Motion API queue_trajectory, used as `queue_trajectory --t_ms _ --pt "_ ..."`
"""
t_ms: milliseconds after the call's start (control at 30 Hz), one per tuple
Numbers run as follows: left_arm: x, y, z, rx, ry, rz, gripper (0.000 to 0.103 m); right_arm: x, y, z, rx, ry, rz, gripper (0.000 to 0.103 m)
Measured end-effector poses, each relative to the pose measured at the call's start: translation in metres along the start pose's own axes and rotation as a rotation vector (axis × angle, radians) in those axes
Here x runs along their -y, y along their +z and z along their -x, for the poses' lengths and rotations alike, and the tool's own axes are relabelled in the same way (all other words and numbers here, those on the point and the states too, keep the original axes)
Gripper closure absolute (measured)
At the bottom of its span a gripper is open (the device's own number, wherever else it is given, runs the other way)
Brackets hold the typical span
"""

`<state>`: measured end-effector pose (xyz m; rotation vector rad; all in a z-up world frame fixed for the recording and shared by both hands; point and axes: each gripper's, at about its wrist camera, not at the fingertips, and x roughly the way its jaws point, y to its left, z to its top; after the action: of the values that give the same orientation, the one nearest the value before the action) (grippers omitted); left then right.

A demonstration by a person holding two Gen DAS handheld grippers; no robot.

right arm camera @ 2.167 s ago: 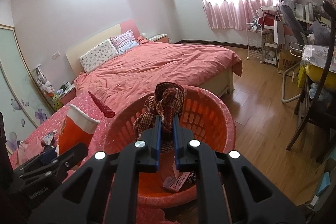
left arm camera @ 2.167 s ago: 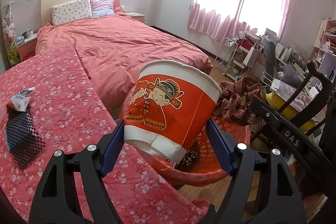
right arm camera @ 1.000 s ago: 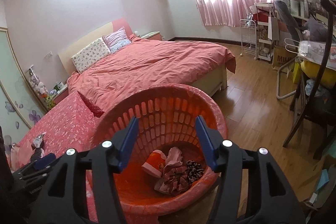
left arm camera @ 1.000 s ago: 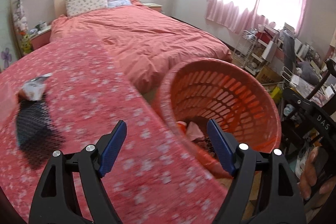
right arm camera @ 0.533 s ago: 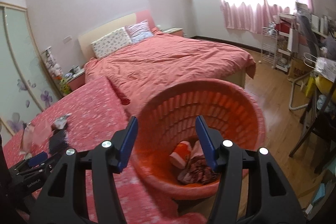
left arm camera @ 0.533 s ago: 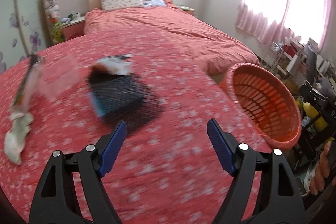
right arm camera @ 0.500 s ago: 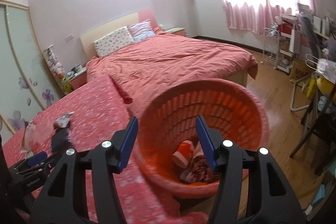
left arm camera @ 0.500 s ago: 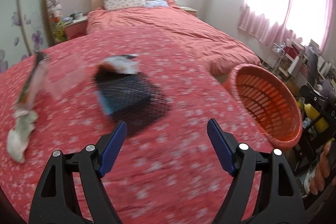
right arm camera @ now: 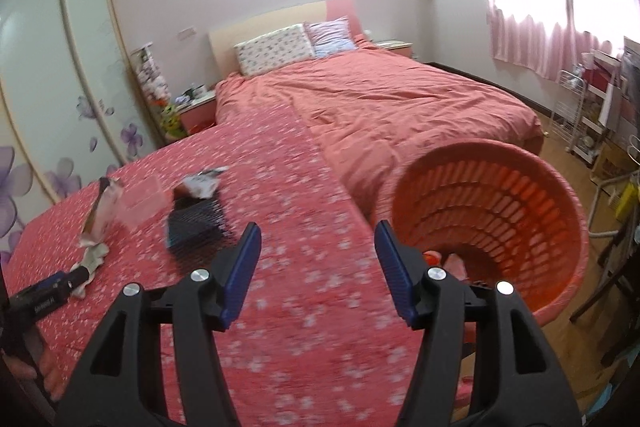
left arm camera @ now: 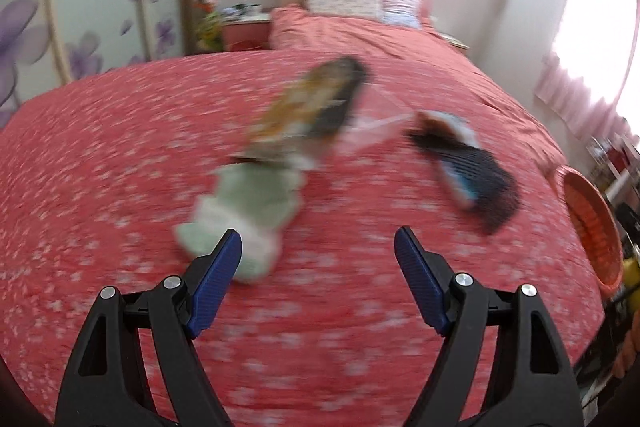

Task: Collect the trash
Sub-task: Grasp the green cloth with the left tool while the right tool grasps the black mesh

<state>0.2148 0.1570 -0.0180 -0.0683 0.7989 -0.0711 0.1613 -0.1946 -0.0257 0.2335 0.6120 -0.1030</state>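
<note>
My left gripper (left arm camera: 318,247) is open and empty above the red flowered tablecloth (left arm camera: 120,155). Blurred trash lies ahead of it: a crumpled white tissue (left arm camera: 244,211) by the left fingertip, a brown-and-black wrapper (left arm camera: 312,107), a clear plastic piece (left arm camera: 374,125) and a black mesh item (left arm camera: 472,171). My right gripper (right arm camera: 318,251) is open and empty over the table edge, beside the orange basket (right arm camera: 560,211), which holds some trash. The same mesh item (right arm camera: 196,223), clear plastic (right arm camera: 142,201), wrapper (right arm camera: 98,207) and tissue (right arm camera: 92,257) lie at its left.
A bed with a red cover (right arm camera: 400,95) stands behind the table. A wardrobe with flower-print doors (right arm camera: 52,87) is at the left. A wire rack (right arm camera: 580,115) and a chair (right arm camera: 612,267) stand on the wooden floor at the right.
My left gripper dropped the red cup into the basket and swung left over the trash. My right gripper let go of the checked cloth into the basket and turned left toward the table.
</note>
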Motion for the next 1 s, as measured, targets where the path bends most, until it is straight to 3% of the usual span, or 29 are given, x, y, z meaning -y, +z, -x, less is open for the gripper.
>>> queue_trajectory --t_ms 167,467,633,667,733,767,800,1000 --pt "-0.029 0.002 -0.016 -0.038 0.047 0.028 0.025 -0.027 -0.005 -0.008 -0.03 0.021 0.041 0.045" --pt "-0.038 0.007 -0.04 -0.087 0.081 0.034 0.035 -0.058 -0.009 -0.022 -0.064 0.043 0.109 0.045" --pt "-0.042 0.004 -0.039 -0.072 0.091 0.014 0.057 -0.07 -0.011 -0.032 -0.087 0.052 0.123 0.045" --pt "-0.044 0.004 -0.037 -0.069 0.084 0.021 0.066 -0.072 -0.011 -0.035 -0.094 0.056 0.122 0.045" --pt "-0.05 0.003 -0.037 -0.067 0.072 0.028 0.071 -0.074 -0.012 -0.04 -0.105 0.06 0.121 0.045" --pt "-0.053 0.003 -0.036 -0.066 0.074 0.032 0.082 -0.076 -0.012 -0.042 -0.109 0.063 0.122 0.045" --pt "-0.057 0.003 -0.035 -0.066 0.066 0.033 0.086 -0.078 -0.012 -0.045 -0.115 0.064 0.124 0.045" --pt "-0.069 -0.002 -0.023 -0.052 0.044 0.037 0.091 -0.089 -0.009 -0.059 -0.137 0.068 0.138 0.047"
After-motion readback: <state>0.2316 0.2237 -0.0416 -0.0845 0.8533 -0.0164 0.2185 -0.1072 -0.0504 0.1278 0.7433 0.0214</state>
